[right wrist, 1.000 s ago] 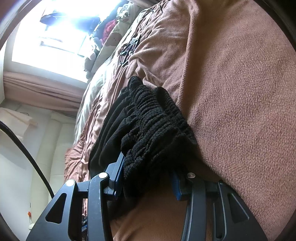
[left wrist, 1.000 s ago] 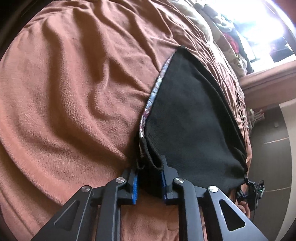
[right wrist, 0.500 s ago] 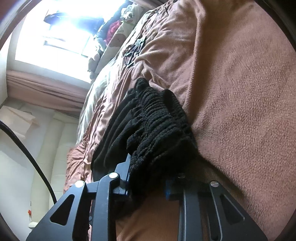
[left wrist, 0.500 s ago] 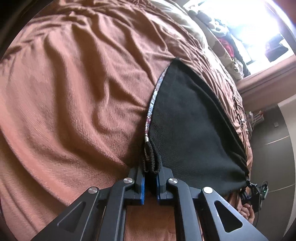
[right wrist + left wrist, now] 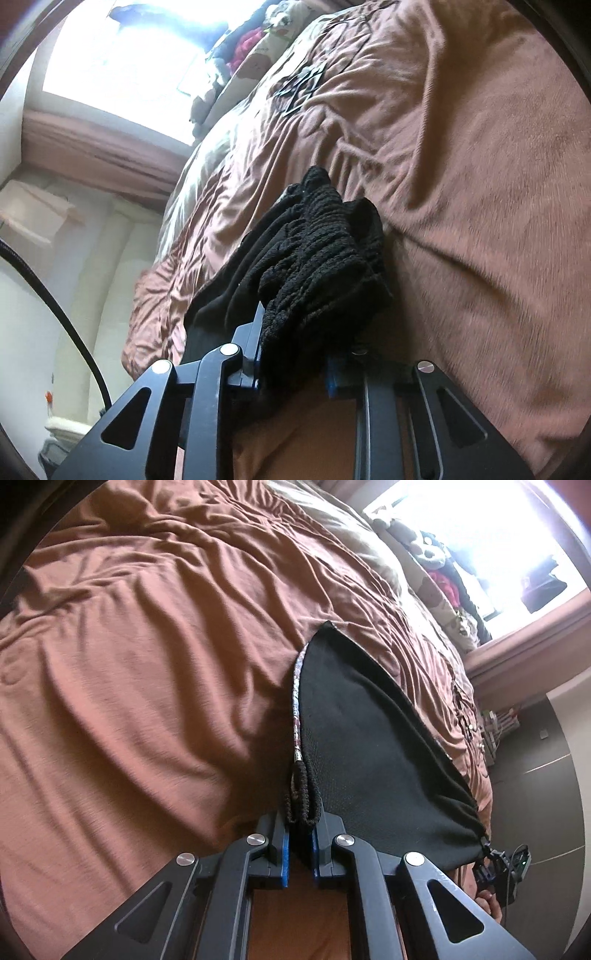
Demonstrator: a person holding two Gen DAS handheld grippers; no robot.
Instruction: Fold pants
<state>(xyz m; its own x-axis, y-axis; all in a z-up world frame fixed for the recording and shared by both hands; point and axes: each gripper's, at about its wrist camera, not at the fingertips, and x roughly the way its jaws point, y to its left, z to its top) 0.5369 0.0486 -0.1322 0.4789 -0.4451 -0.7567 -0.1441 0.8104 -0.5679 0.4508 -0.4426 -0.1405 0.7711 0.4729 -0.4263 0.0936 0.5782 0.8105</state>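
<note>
Black pants [image 5: 369, 746] with a patterned side stripe lie stretched taut over a brown bed cover [image 5: 147, 664]. My left gripper [image 5: 300, 823] is shut on the ribbed black edge at one corner, lifted off the cover. The right gripper [image 5: 498, 864] shows small at the far corner, where the cloth gathers into it. In the right wrist view my right gripper [image 5: 295, 350] is shut on a thick bunch of the pants' gathered band [image 5: 317, 258], which hides its right pad. A hand [image 5: 487, 908] shows just below that gripper.
Pillows and a pile of clothes [image 5: 439, 576] lie at the bed's far end under a bright window [image 5: 122, 62]. The bed edge drops to a dark floor [image 5: 535, 775]. A black cable [image 5: 55, 306] hangs at the left of the right wrist view.
Both grippers' jaws closed on the pants, the left on the ribbed corner and the right on the bunched band. Both rose a little and the cloth between them pulled taut.
</note>
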